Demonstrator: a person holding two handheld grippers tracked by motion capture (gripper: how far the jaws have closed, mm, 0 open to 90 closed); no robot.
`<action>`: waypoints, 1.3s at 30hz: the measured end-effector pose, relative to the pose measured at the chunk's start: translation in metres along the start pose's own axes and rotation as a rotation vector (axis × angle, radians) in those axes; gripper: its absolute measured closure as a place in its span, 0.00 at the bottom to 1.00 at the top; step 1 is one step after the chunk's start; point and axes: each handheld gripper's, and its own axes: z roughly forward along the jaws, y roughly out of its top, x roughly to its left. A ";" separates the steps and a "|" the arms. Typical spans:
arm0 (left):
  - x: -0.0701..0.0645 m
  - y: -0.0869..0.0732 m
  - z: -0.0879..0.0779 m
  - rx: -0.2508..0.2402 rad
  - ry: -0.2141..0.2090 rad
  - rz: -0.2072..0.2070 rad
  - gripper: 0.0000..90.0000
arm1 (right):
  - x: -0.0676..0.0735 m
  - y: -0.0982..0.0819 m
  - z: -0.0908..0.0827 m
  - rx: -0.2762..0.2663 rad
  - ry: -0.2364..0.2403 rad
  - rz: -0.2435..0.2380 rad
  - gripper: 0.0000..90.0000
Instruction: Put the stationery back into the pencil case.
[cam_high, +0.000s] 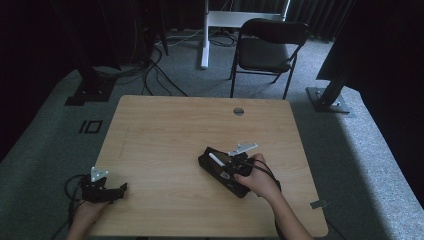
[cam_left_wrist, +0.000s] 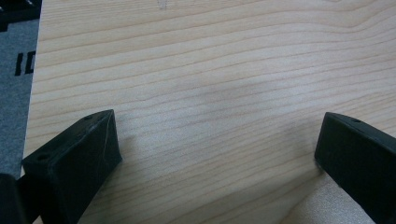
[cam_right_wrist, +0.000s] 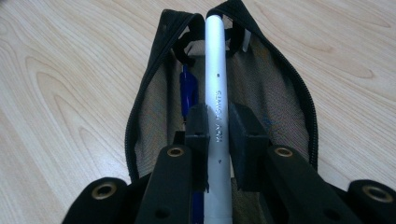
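Wooden table (cam_high: 165, 130), grey carpet, right hand-held gripper (cam_right_wrist: 218, 126) clamped on white pen (cam_right_wrist: 215, 70), left hand-held gripper (cam_left_wrist: 217, 154) apart

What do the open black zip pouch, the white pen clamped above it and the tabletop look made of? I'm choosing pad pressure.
Open black zip pouch: soft fabric, apparently mesh-lined; the walls sag and show a fine weave, with a toothed zip edge.
White pen: smooth, slightly glossy, probably plastic; embossed lettering along the barrel.
Tabletop: matt wood grain, possibly laminate.
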 end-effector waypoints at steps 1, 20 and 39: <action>0.000 0.000 0.000 0.000 0.000 0.000 0.00 | 0.000 0.001 0.002 0.007 -0.003 -0.007 0.87; 0.000 0.000 0.000 0.000 0.000 0.000 0.00 | 0.000 0.006 0.017 0.085 -0.041 -0.038 0.87; 0.000 0.000 0.000 0.000 0.000 0.000 0.00 | 0.004 0.007 0.030 0.139 -0.031 -0.064 0.86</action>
